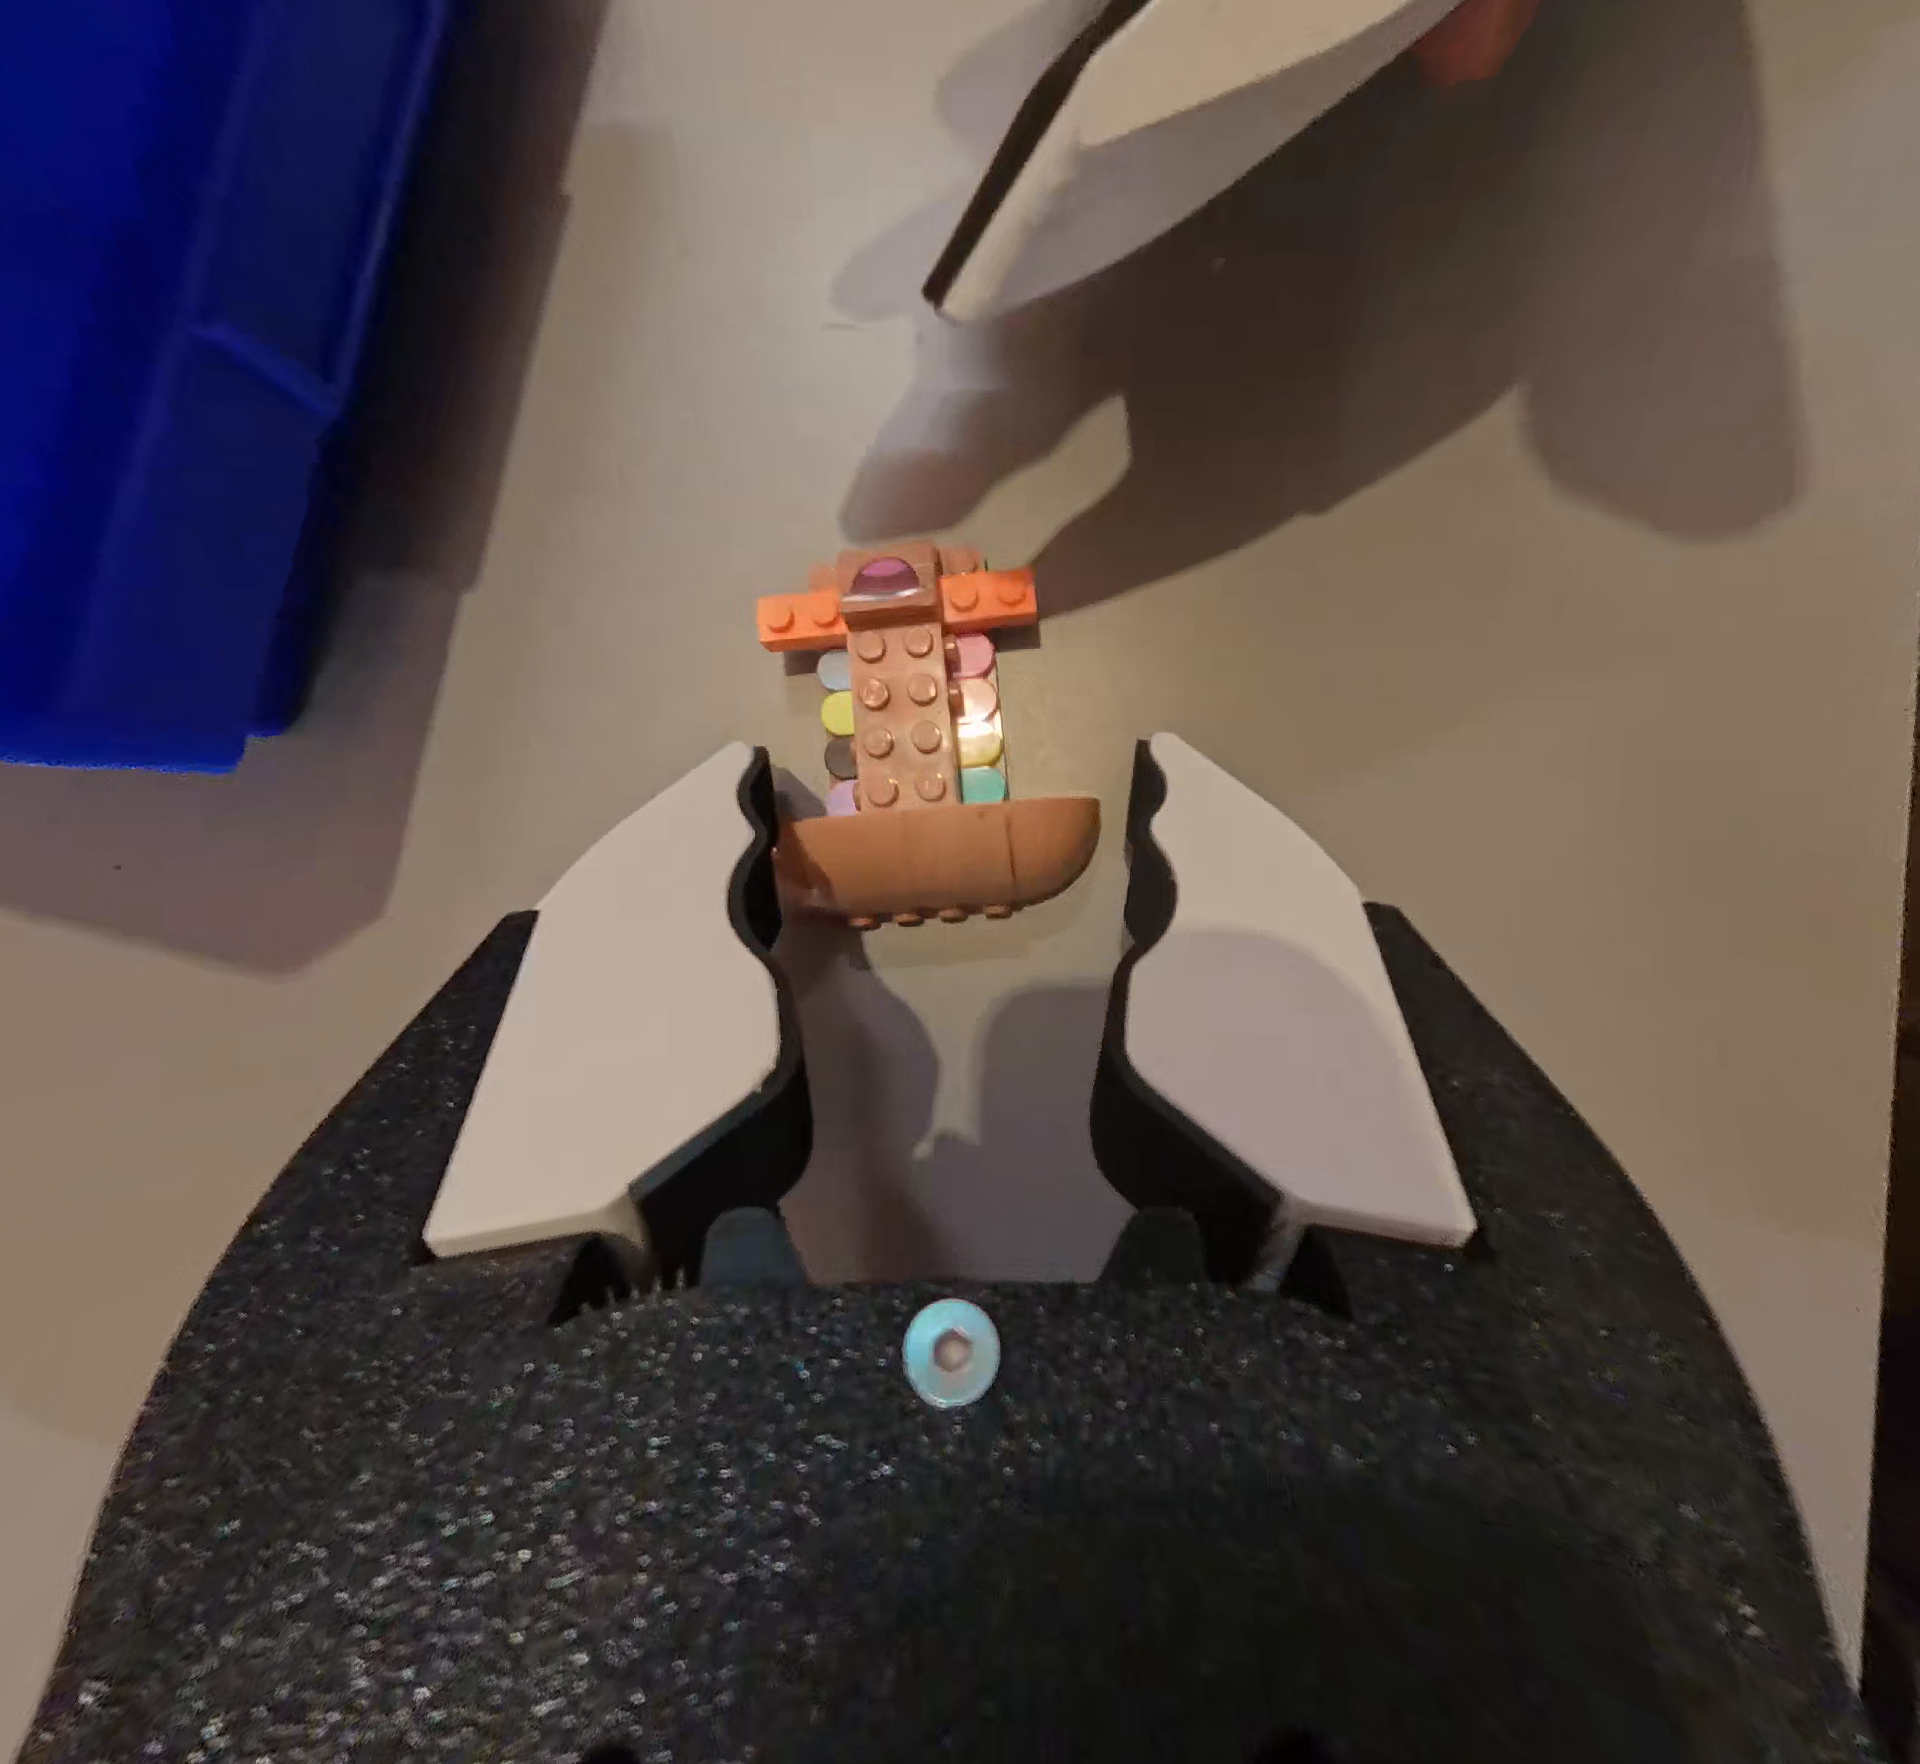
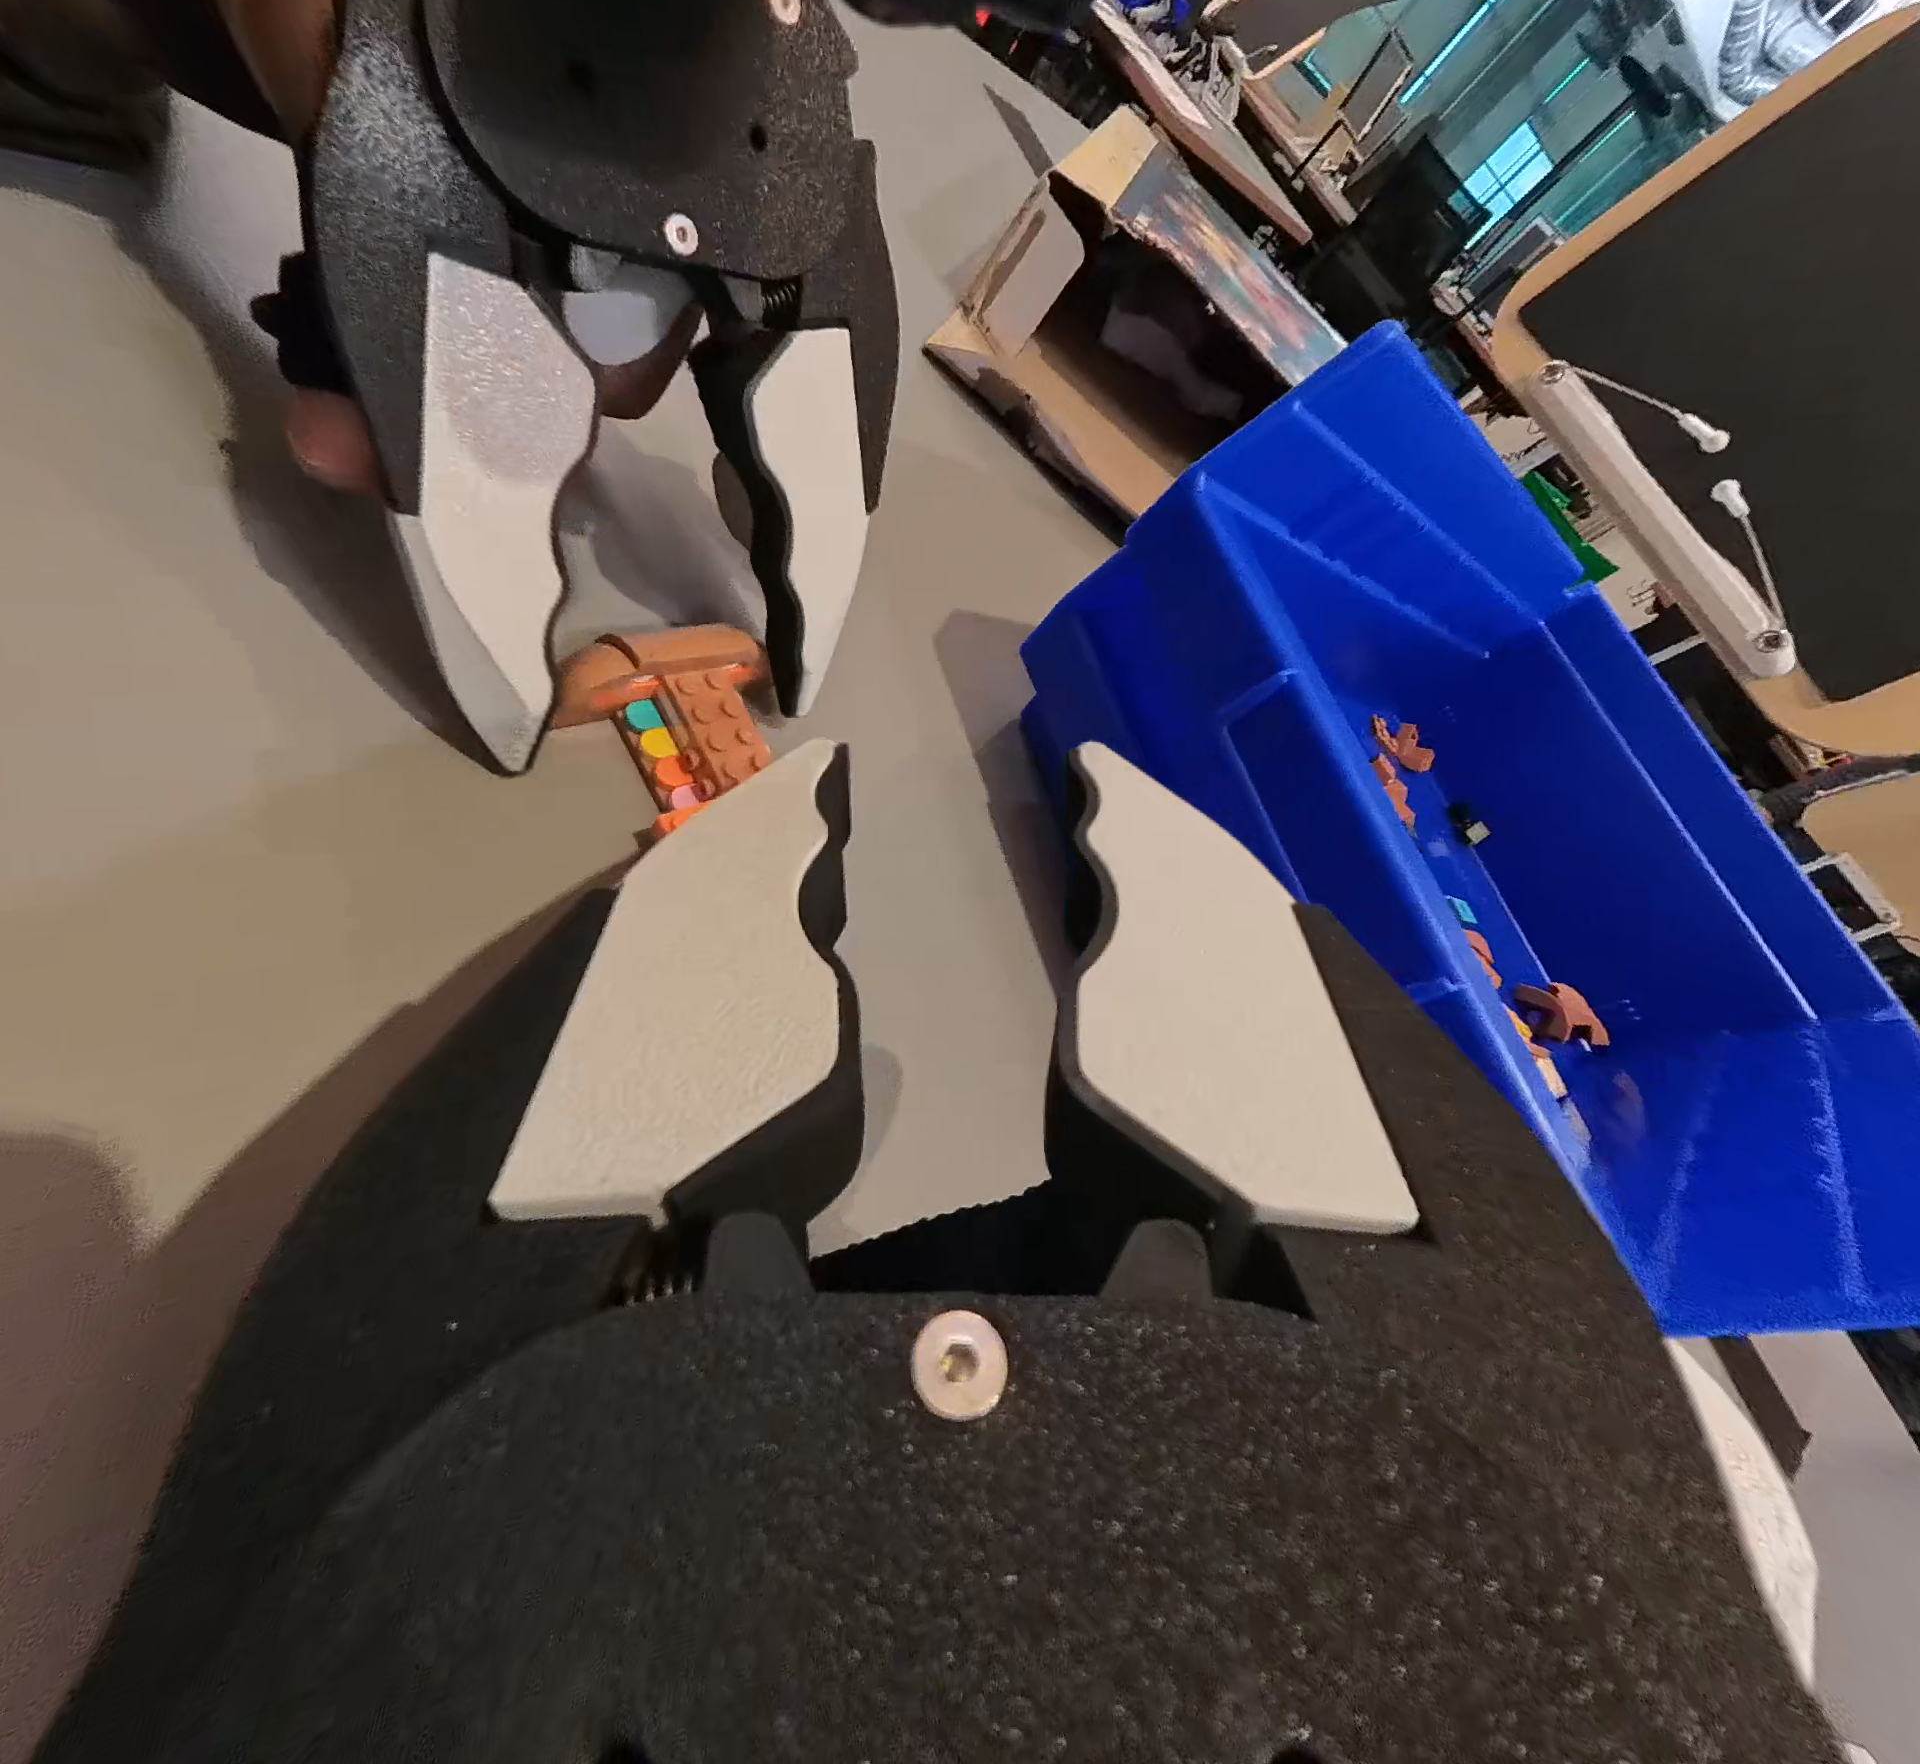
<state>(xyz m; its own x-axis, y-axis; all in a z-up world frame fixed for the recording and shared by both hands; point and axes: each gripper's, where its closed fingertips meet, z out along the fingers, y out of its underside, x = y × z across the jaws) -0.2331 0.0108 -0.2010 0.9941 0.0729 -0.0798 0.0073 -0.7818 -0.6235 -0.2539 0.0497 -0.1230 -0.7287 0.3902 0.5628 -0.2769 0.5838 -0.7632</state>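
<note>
In the left wrist view, I had my left gripper (image 1: pixel 951 758) spread wide, its jaws flanking the curved brown end of the brick model (image 1: pixel 914 738) without clamping it. The model lay flat on the grey table (image 1: pixel 1455 675), well to one side of the blue bin (image 1: pixel 208 312): a brown studded spine, pastel tiles along both sides, an orange crossbar at its far end.

In the right wrist view, my right gripper (image 2: pixel 956 769) was also released and empty, just beside the model (image 2: pixel 675 717), the bin (image 2: pixel 1455 779) on its other side holding loose brown pieces (image 2: pixel 1558 1013). Nothing was gripped; I judged lifting still undone.
</note>
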